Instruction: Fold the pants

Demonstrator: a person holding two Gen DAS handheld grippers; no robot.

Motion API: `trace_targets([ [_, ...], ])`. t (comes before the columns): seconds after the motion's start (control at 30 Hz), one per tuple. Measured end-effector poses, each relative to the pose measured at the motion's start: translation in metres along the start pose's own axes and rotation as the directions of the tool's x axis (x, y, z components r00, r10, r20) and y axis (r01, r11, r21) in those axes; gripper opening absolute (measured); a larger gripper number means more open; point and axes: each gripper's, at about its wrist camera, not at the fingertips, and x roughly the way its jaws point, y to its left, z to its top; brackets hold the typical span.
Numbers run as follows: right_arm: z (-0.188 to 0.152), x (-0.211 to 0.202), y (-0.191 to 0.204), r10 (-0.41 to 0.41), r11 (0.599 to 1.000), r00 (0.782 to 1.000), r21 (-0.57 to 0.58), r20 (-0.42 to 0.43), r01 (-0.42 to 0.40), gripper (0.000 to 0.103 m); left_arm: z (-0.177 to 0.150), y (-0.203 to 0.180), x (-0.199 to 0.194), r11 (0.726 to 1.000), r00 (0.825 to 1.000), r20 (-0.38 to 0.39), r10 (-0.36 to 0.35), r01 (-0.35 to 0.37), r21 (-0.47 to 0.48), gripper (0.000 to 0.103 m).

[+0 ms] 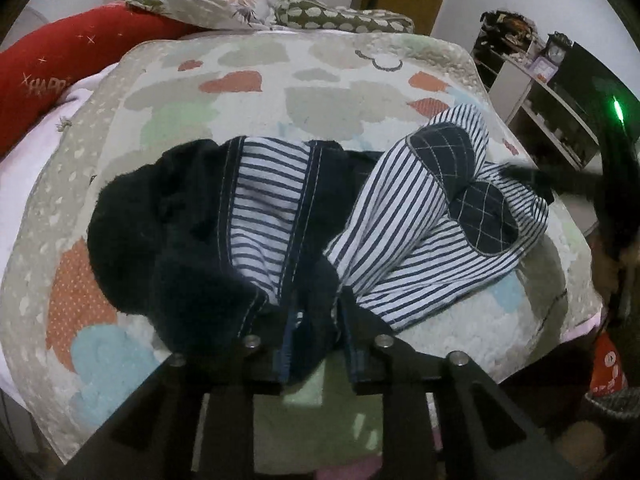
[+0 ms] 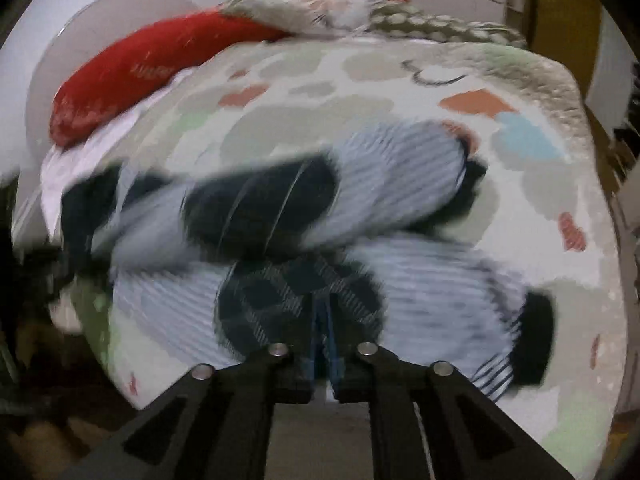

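Holding the navy-and-white striped cotton pants with dark quilted knee patches at two places, the person has the garment bunched on the pastel cloud-patterned quilt that covers the bed. The left gripper has its jaws drawn in on a thick fold of dark denim-like trim near the waist end, pinching it. The right gripper likewise has its jaws nearly together with a blue-edged layer of the pants caught between them, close beside a checked patch; this view is smeared by motion, so finer detail there cannot be read.

The pants lie in the middle of the quilt, legs splayed apart and crumpled, so the fold looks barely begun. To do this step well, both grips should probably pull apart gently until the cloth goes taut and flat, then carry one leg over the other with edges matched. Lifting only slightly would keep the loose fabric from dragging the quilt into wrinkles. The thick bundle in the left jaws may hold several layers; if so, the fold could come out lumpy unless it is shaken loose first. The long red plush pillow and the leaf-print pillow sit well apart at the head of the bed, out of the way.
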Motion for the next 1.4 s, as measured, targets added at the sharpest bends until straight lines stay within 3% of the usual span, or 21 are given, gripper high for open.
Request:
trace_targets([
  [0.03,0.015,-0.004,-0.007,-0.020,0.999,1.000,0.042,0.024,0.019,0.051,0.000,-0.001,0.000,1.000,1.000,0.004,-0.003,0.003,-0.009,0.028],
  [0.07,0.029,-0.007,-0.015,-0.034,0.996,0.998,0.082,0.047,0.030,0.084,0.001,-0.001,-0.001,1.000,1.000,0.010,-0.013,0.013,-0.022,0.033],
  [0.1,0.041,-0.008,-0.021,-0.040,0.993,0.997,0.115,0.067,0.032,0.093,0.000,-0.002,-0.001,0.999,1.000,0.014,-0.018,0.018,-0.027,0.036],
  [0.17,0.075,0.002,-0.038,-0.094,0.982,0.991,0.173,0.090,0.078,0.093,0.000,-0.003,0.001,0.999,1.000,0.015,-0.025,0.025,-0.031,0.042],
  [0.27,0.111,0.038,-0.044,-0.201,0.972,0.979,0.133,0.024,0.196,0.093,-0.001,-0.006,0.004,1.000,1.000,0.013,-0.013,0.013,-0.023,0.042],
  [0.3,0.118,0.054,-0.045,-0.209,0.971,0.978,0.112,-0.026,0.210,0.085,0.000,-0.007,0.004,1.000,1.000,0.014,-0.008,0.009,-0.021,0.042],
  [0.33,0.119,0.068,-0.045,-0.188,0.976,0.979,0.097,-0.077,0.195,0.067,0.000,-0.007,0.004,1.000,1.000,0.013,-0.003,0.004,-0.019,0.039],
  [0.37,0.119,0.081,-0.044,-0.149,0.984,0.980,0.082,-0.135,0.161,0.016,0.002,-0.007,0.006,1.000,1.000,0.011,0.008,-0.008,-0.014,0.026],
  [0.47,0.123,0.084,-0.031,-0.151,0.988,0.973,0.004,-0.175,0.154,0.012,0.016,0.001,0.010,0.999,1.000,-0.001,0.014,-0.015,-0.038,0.012],
  [0.67,0.162,-0.002,-0.029,-0.091,0.996,0.994,0.024,0.063,0.090,0.011,0.048,0.004,-0.013,0.995,0.990,0.126,0.068,-0.058,-0.077,0.009],
  [0.77,0.145,-0.044,-0.037,-0.083,0.996,0.978,0.055,0.190,0.073,0.011,0.037,-0.015,-0.019,0.986,0.968,0.189,0.163,-0.166,0.002,0.011],
  [0.83,0.109,-0.057,-0.047,-0.086,0.994,0.967,0.083,0.240,0.068,0.012,0.021,-0.028,-0.012,0.972,0.960,0.185,0.211,-0.226,0.064,0.011],
  [0.9,0.064,-0.055,-0.062,-0.101,0.989,0.969,0.129,0.224,0.073,0.013,0.003,-0.036,0.000,0.970,0.971,0.125,0.205,-0.219,0.109,0.011],
  [1.03,-0.037,-0.044,-0.098,-0.197,0.953,0.977,0.250,0.083,0.171,0.013,-0.026,-0.041,0.010,0.966,0.978,0.055,0.199,-0.206,0.155,0.015],
  [1.1,-0.064,-0.057,-0.114,-0.217,0.931,0.974,0.312,0.056,0.190,0.014,-0.029,-0.040,0.002,0.972,0.983,0.050,0.175,-0.180,0.151,0.022],
  [1.2,-0.076,-0.086,-0.132,-0.260,0.897,0.962,0.391,0.085,0.208,0.015,-0.027,-0.033,-0.011,0.994,0.997,0.033,0.064,-0.067,0.086,0.045],
  [1.23,-0.071,-0.092,-0.131,-0.260,0.899,0.960,0.389,0.104,0.201,0.017,-0.027,-0.032,-0.016,0.996,0.998,0.039,0.049,-0.052,0.073,0.048],
  [1.27,-0.062,-0.098,-0.126,-0.249,0.910,0.959,0.373,0.133,0.184,0.031,-0.026,-0.032,-0.021,0.997,0.998,0.048,0.042,-0.046,0.070,0.048],
  [1.3,-0.056,-0.099,-0.121,-0.235,0.919,0.961,0.356,0.148,0.170,0.058,-0.028,-0.034,-0.025,0.997,0.998,0.055,0.037,-0.041,0.069,0.048],
  [1.33,-0.048,-0.100,-0.113,-0.211,0.933,0.963,0.328,0.169,0.147,0.069,-0.028,-0.035,-0.031,0.998,0.997,0.066,0.027,-0.031,0.063,0.048],
  [1.4,-0.034,-0.092,-0.096,-0.182,0.952,0.965,0.278,0.189,0.125,0.075,-0.025,-0.032,-0.043,0.999,0.996,0.091,0.002,-0.006,0.040,0.054],
])
